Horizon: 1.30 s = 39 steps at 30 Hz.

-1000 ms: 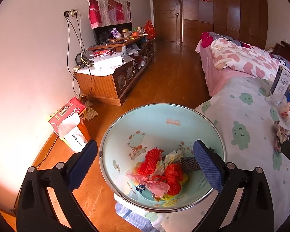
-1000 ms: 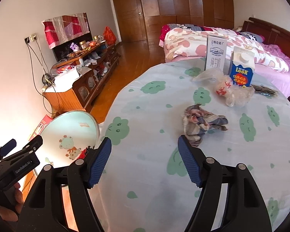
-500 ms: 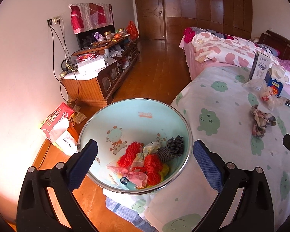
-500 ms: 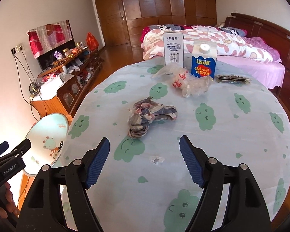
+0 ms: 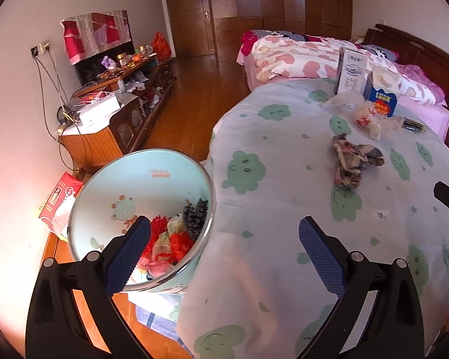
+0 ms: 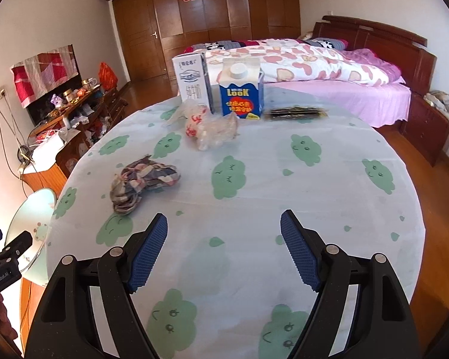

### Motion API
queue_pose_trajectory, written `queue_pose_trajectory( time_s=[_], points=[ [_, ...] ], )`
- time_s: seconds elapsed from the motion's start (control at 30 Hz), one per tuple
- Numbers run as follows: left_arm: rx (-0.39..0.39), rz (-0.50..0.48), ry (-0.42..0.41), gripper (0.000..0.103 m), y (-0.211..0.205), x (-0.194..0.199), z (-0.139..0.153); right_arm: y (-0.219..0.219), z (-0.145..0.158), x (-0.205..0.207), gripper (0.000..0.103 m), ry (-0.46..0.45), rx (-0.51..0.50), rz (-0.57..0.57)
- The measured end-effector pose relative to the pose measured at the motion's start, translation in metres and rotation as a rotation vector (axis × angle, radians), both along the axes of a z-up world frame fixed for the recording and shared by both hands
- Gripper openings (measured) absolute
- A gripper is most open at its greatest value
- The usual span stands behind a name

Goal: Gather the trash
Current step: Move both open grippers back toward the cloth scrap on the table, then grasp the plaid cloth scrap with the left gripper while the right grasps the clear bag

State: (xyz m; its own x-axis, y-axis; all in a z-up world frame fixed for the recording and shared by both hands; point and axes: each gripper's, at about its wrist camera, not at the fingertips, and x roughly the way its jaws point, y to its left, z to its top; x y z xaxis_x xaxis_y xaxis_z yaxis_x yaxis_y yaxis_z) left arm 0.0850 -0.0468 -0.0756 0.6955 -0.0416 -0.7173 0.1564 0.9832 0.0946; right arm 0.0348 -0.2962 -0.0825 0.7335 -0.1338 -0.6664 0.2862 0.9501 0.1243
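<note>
Right gripper [image 6: 223,251] hung empty, jaws spread, over the table; crumpled rag [image 6: 142,181] lay far left, bin [image 5: 140,218] beyond the edge; a loose pinch risked dropping it

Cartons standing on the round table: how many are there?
2. The white carton stands at the far edge; the blue carton stands just right of it, seen from the right wrist. Nothing seems hidden behind them.

bright daylight, warm cast on wood wardrobe [image 6: 224,9] and floor. pinkish glow on white wall [image 5: 12,155] at left. soft shadows only. sheen on bin rim [image 5: 208,185]. strong fisheye bend, black vignette in corners. centre sharp, slight softness toward edges, tablecloth [image 6: 329,197] evenly lit.
</note>
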Motion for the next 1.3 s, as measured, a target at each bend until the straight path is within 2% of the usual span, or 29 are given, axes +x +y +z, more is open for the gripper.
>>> queue_pose_trajectory(
  time_s=[0.17,0.3,0.43,0.57,0.67,0.77,0.83,0.93,1.03,1.2,1.3],
  points=[
    [-0.015,-0.056,0.022,0.095,-0.026,0.012,-0.006,-0.021,-0.006,-0.002,0.077,0.008,-0.018,-0.038],
    [-0.023,-0.113,0.028,0.086,-0.052,0.026,-0.007,-0.039,-0.007,-0.002,0.077,0.011,-0.019,-0.067],
    [-0.051,-0.17,0.037,0.081,-0.084,0.044,-0.006,-0.054,-0.006,0.0,0.077,0.008,-0.025,-0.079],
    [-0.07,-0.227,0.08,0.078,-0.119,0.061,-0.018,-0.063,-0.007,0.003,0.077,0.016,-0.025,-0.084],
    [-0.062,-0.235,0.12,0.074,-0.136,0.074,-0.031,-0.069,-0.009,0.006,0.077,0.026,-0.021,-0.09],
    [-0.078,-0.237,0.141,0.062,-0.143,0.082,-0.037,-0.075,-0.011,0.01,0.077,0.041,-0.015,-0.09],
    [-0.086,-0.248,0.151,0.044,-0.144,0.086,-0.04,-0.076,-0.012,0.013,0.077,0.049,-0.014,-0.09],
    [-0.12,-0.254,0.173,0.026,-0.141,0.09,-0.043,-0.077,-0.012,0.022,0.077,0.057,-0.015,-0.081],
    [-0.12,-0.244,0.144,0.022,-0.134,0.089,-0.038,-0.076,-0.005,0.036,0.077,0.036,-0.035,-0.058],
    [-0.133,-0.22,0.087,0.021,-0.113,0.082,-0.016,-0.072,0.002,0.067,0.077,-0.021,-0.043,0.0],
    [-0.107,-0.181,0.035,0.021,-0.096,0.075,-0.001,-0.071,0.004,0.096,0.077,-0.032,-0.038,0.032]
  ],
)
